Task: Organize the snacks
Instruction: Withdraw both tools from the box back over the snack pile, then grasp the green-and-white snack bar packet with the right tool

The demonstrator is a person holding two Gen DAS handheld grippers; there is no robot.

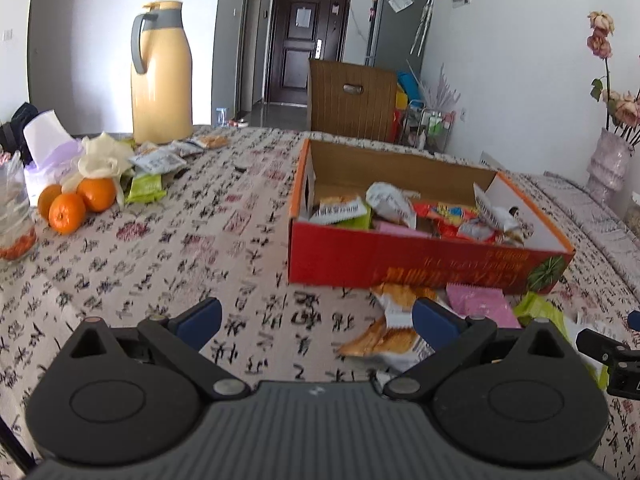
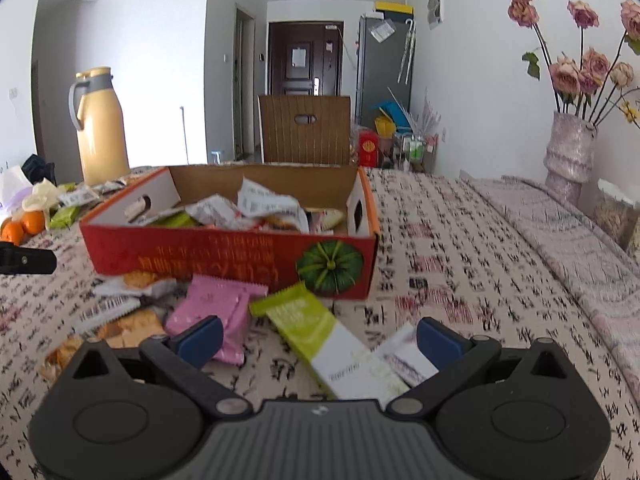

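A red cardboard box holds several snack packets. Loose packets lie in front of it: an orange cracker packet, a pink packet and a green-and-white packet. My left gripper is open and empty over the tablecloth, left of the cracker packet. My right gripper is open, its jaws standing either side of the green-and-white packet, not touching it. More packets lie far left near the oranges.
A yellow thermos stands at the table's back left, with oranges, a tissue box and a clear jar. A vase of dried roses stands at the right. A wooden chair is behind the table.
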